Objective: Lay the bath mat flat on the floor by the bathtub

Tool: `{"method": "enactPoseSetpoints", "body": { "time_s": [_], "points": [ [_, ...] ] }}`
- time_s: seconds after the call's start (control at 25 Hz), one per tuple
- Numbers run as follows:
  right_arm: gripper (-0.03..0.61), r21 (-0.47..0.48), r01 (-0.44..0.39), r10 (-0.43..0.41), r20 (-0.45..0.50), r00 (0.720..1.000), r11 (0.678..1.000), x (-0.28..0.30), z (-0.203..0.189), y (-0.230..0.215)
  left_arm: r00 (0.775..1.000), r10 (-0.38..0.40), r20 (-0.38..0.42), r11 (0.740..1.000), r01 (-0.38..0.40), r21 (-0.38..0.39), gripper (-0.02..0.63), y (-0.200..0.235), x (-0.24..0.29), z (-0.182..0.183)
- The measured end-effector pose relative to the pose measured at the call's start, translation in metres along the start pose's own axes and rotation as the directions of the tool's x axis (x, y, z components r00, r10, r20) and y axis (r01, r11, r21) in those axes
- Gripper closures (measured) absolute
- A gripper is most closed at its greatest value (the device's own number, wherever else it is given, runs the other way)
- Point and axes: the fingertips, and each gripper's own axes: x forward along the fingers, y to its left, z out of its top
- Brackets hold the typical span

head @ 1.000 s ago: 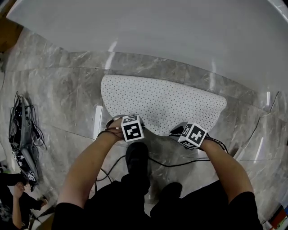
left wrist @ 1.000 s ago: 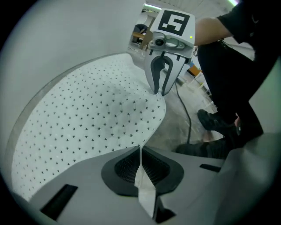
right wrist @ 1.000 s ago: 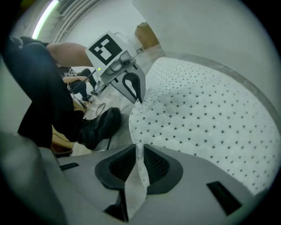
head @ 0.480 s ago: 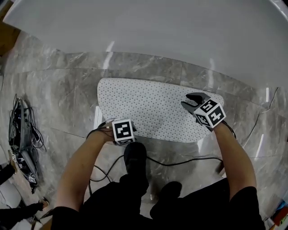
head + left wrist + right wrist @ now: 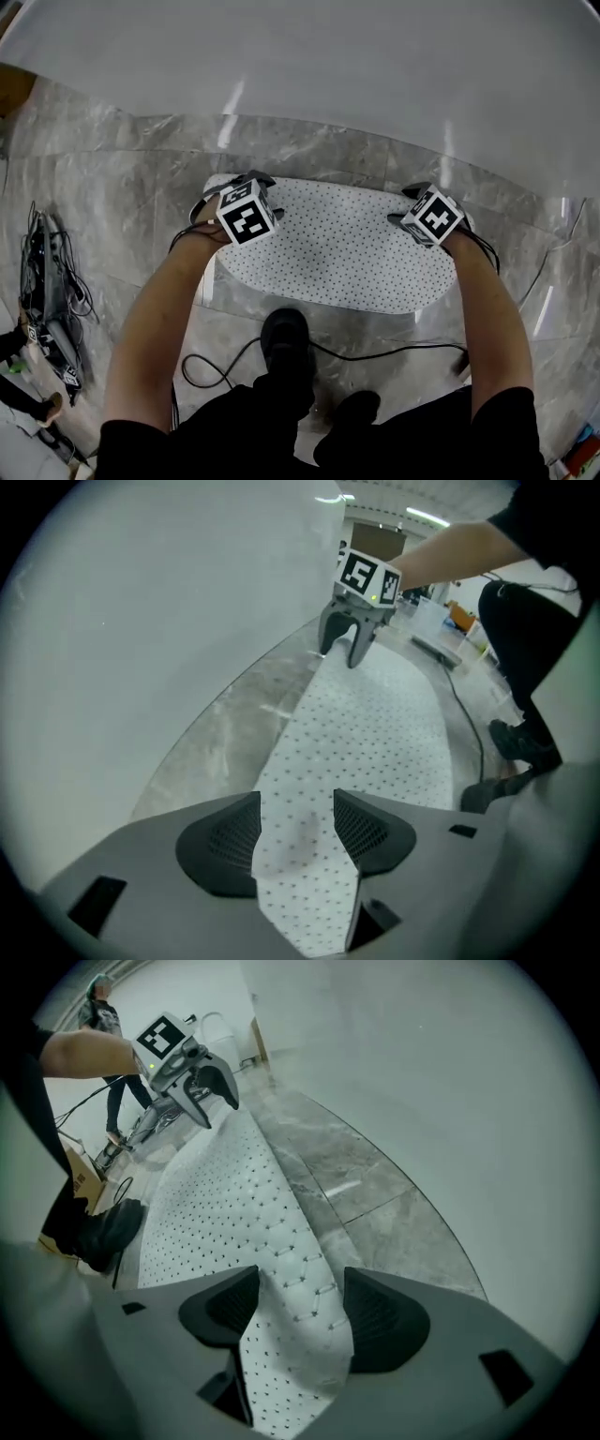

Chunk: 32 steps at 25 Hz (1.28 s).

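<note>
Poised with the left gripper (image 5: 232,184) over the bath mat (image 5: 337,248) at the tub-side corner of one end, and with the right gripper (image 5: 405,206) over the tub-side corner of the other end, each aimed steeply down. Has just been opening both pairs of jaws; now wide apart and released, with mat cloth showing in each gap but pinched by neither, lying flat under the left, a little puckered and raised under the right. Has the mat spread on the marble floor (image 5: 122,187) just beside the bathtub (image 5: 309,66), long axis running along the tub wall, with a narrow strip of bare tile between the mat's edge and the tub. Lies directly beneath the jaws, then, not off to any side, and equally near to either hand, each at its own end. Looks white, thin and limp, rounded at the ends, dotted all over with small dark specks in a quilted pattern. Seems close to flat throughout, apart from that slight ruck at the right end. Probably calls only for lifting straight up clear of the cloth, or for patting the right corner down first, without dragging the mat away from the tub.
</note>
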Motion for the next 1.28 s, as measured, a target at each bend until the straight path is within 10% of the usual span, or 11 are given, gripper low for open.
{"method": "enactPoseSetpoints", "body": {
  "time_s": [0.4,0.68,0.88,1.04,1.28],
  "points": [
    [0.433,-0.141,-0.033,0.028,-0.041,0.999,0.989,-0.013,-0.006,0.019,0.991,0.019,-0.131,0.988,0.001,0.152,0.357,0.020,0.040,0.015],
    [0.529,-0.272,0.071,-0.079,-0.016,0.997,0.960,-0.032,0.001,0.017,0.990,0.055,-0.133,0.984,-0.030,0.178,0.486,0.024,0.022,0.020],
    [0.531,-0.340,0.204,-0.182,0.096,0.979,0.918,-0.072,0.012,0.026,0.990,0.137,-0.022,0.974,-0.130,0.183,0.509,0.019,-0.020,0.032],
    [0.509,-0.424,0.142,-0.124,0.071,0.990,0.894,-0.074,-0.011,0.080,0.991,0.128,-0.043,0.959,-0.113,0.259,0.522,-0.021,-0.022,0.010],
    [0.342,-0.331,0.162,-0.162,0.029,0.986,0.929,-0.048,-0.027,0.080,0.951,0.305,-0.046,0.866,-0.257,0.428,0.432,-0.033,-0.003,0.007]
  ]
}}
